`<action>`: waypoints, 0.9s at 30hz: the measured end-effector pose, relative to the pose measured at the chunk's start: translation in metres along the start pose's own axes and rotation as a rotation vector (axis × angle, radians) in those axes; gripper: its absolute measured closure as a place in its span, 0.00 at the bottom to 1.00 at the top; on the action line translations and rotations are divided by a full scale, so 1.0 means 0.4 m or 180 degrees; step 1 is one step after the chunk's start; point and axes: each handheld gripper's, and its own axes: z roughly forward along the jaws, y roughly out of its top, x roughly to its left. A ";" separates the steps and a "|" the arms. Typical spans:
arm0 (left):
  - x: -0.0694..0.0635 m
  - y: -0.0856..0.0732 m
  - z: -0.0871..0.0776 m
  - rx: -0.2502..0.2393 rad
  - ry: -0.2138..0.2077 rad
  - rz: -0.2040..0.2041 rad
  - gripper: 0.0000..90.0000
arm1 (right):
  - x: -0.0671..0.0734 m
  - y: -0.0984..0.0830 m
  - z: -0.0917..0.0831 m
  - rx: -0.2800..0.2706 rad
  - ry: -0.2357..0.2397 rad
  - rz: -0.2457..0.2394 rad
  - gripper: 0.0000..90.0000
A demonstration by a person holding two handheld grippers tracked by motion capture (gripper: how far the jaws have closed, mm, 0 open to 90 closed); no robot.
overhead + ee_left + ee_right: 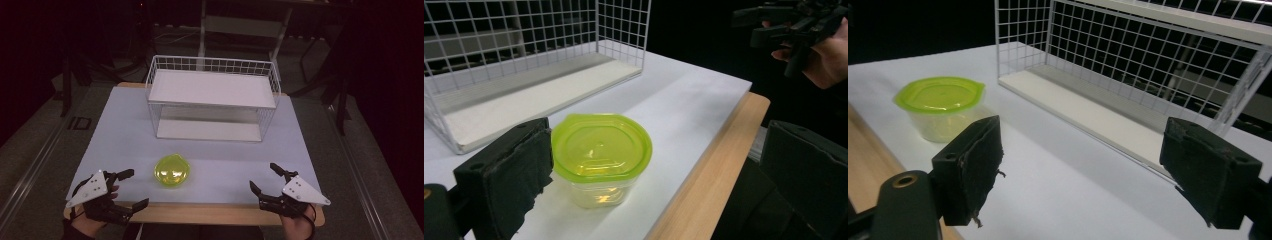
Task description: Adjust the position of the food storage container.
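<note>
Left gripper (130, 189) at the near left edge of the white tabletop (120, 135), jaws spread wide, nothing between them. Right gripper (263, 179) at the near right edge, jaws also wide apart and empty. Both held in a person's hands, grey three-cornered plates on top, pointing in toward the middle of the tabletop. Light wooden edge strip (200, 212) runs along the near side under both.

Small clear plastic container with a lime-green lid (172, 170) sits upright on the tabletop between the two grippers, closer to the left one, lid on. In the left gripper view the container (600, 157) sits just ahead of the jaws, next to one black pad but apart from it, not gripped; the right gripper (774, 27) shows far off at top right in a hand. In the right gripper view the container (941, 106) is well off to the left, outside the jaws.

Farther back, white wire-mesh two-tier shelf rack (212, 97) stands mid-tabletop, open front facing the person. Dark room behind.
</note>
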 end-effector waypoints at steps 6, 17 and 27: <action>-0.016 0.011 0.000 -0.0102 -0.0046 -0.0057 0.02 | 0.002 0.002 -0.003 -0.0034 0.0010 0.0018 0.18; -0.007 0.029 0.035 0.0299 -0.0019 -0.0243 0.08 | 0.003 0.002 0.000 -0.0034 0.0040 0.0078 0.18; 0.047 0.010 0.062 0.0829 0.0683 -0.0324 0.80 | 0.012 0.005 0.001 -0.0052 0.0103 0.0047 0.18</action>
